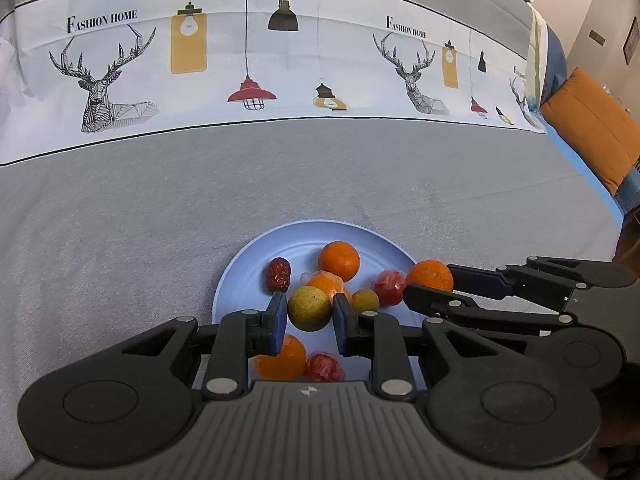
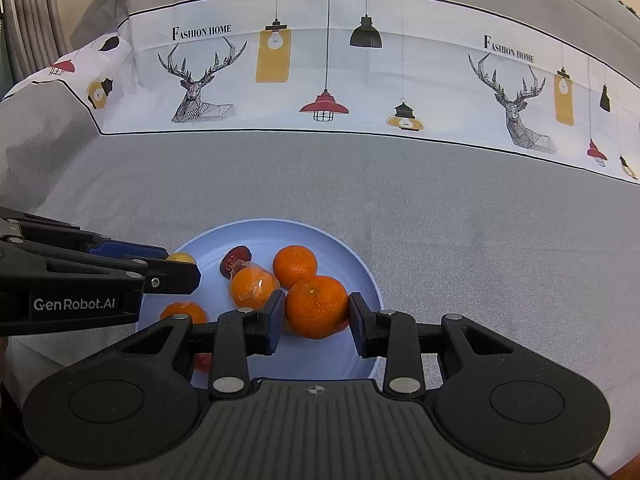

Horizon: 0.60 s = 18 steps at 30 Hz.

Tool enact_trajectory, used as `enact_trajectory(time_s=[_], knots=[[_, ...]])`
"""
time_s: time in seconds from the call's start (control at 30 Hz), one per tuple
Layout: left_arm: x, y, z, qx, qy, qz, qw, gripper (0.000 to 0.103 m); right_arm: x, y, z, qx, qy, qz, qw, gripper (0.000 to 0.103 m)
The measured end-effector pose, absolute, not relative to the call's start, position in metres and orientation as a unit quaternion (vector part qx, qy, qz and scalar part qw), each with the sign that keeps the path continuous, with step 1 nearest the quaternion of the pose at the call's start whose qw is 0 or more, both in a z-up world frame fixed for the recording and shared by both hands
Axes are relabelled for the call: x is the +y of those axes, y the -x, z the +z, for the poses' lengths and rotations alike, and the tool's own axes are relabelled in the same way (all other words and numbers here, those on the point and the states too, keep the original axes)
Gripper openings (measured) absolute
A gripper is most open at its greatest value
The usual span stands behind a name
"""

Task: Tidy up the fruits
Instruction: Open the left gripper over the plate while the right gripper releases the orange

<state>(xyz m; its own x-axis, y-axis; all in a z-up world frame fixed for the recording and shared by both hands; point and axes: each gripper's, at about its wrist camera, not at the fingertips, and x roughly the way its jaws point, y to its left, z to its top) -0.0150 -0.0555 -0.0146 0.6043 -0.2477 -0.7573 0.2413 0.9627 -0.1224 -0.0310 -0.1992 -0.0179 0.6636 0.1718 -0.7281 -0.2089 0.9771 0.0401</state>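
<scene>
A light blue plate (image 1: 256, 256) on the grey tablecloth holds several fruits: oranges, a dark red date (image 1: 277, 274), wrapped red fruits (image 1: 388, 286) and small yellow-green fruits. My left gripper (image 1: 310, 316) has its blue pads around a yellow-green round fruit (image 1: 309, 307), with small gaps on both sides. My right gripper (image 2: 318, 320) has its pads close around an orange (image 2: 316, 306) over the plate (image 2: 344, 248); it also shows in the left wrist view (image 1: 430, 280). A plastic-wrapped orange (image 2: 252, 286) lies beside it.
The tablecloth has a white printed band with deer and lamps (image 1: 248, 60) across the far side. An orange cushion (image 1: 592, 136) lies beyond the table's right edge. The left gripper's body (image 2: 80, 284) crosses the plate's left side in the right wrist view.
</scene>
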Motion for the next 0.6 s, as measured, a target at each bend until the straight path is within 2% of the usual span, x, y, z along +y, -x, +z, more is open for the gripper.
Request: enact_trajectory(time_s=[0.1,0.13,0.17,0.2,0.37,0.57,0.6], knots=[[-0.0555,0.0155,-0.0138,0.422,0.006,-0.137,0.896,0.028,-0.1995,0.031,-0.0197,0.398,0.025,0.102,0.911,0.037],[-0.0559,0.0152,-0.0136,0.424,0.007,-0.137,0.895,0.033,-0.1992,0.031,-0.0205,0.4,0.026,0.1,0.911,0.04],[-0.0556,0.0149,-0.0139,0.425,0.01,-0.139,0.894,0.037,-0.1993,0.0311,-0.0214,0.4,0.027,0.098,0.911,0.049],[-0.0551,0.0149,-0.0141,0.426,0.012,-0.139,0.894,0.041,-0.1997,0.0315,-0.0214,0.399,0.028,0.094,0.912,0.052],[-0.0538,0.0142,-0.0133,0.424,0.012,-0.134,0.895,0.042,-0.2024,0.0314,-0.0214,0.395,0.027,0.084,0.914,0.065],[-0.0513,0.0123,-0.0126,0.425,0.013,-0.125,0.897,0.052,-0.2073,0.0297,-0.0222,0.396,0.027,0.061,0.916,0.086],[-0.0509,0.0121,-0.0123,0.423,0.012,-0.121,0.898,0.058,-0.2085,0.0293,-0.0224,0.397,0.026,0.056,0.916,0.088]])
